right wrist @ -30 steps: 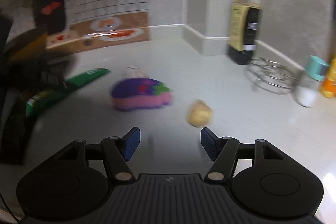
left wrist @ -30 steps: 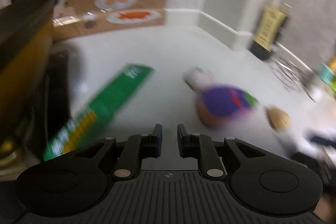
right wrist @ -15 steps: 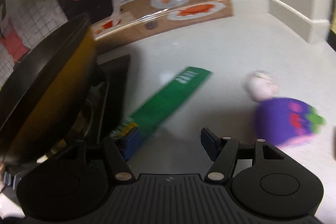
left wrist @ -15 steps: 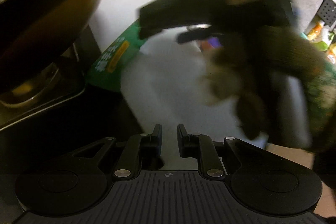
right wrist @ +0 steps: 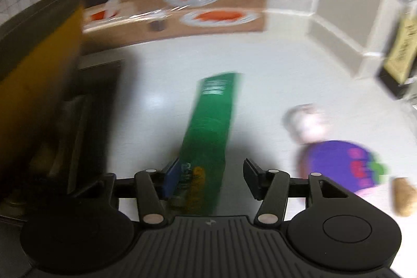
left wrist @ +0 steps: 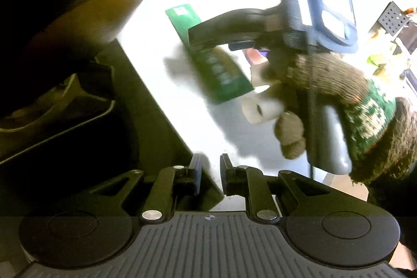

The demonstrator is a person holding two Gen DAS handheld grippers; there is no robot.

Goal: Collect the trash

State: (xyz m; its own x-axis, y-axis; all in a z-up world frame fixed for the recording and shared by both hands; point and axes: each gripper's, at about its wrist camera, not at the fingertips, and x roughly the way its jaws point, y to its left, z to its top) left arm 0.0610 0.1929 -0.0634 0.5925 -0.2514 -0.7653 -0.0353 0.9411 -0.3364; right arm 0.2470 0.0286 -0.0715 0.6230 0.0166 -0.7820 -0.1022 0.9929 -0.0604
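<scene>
A long green box [right wrist: 211,127] lies flat on the white counter [right wrist: 273,74]. Its near end sits between the fingers of my right gripper [right wrist: 211,173], whose jaws are closing. The blue left pad [right wrist: 170,180] is at the box's edge, while the right finger [right wrist: 250,173] stands clear of it. In the left wrist view the green box [left wrist: 221,69] shows under a black finger [left wrist: 224,28] of the right gripper, held by a gloved hand [left wrist: 325,80]. My left gripper [left wrist: 209,168] hovers over the stove's edge, nearly shut and holding nothing.
A purple plush toy [right wrist: 341,163] with a pale head and a brown lump [right wrist: 404,197] lie right of the box. A yellow-sided pan [right wrist: 39,56] on a black stove [left wrist: 146,121] fills the left. A dark bottle [right wrist: 398,56] stands by the right wall.
My right gripper swung left from the purple toy to the green box and its jaws narrowed. My left gripper turned toward the stove, and the gloved hand came into its view.
</scene>
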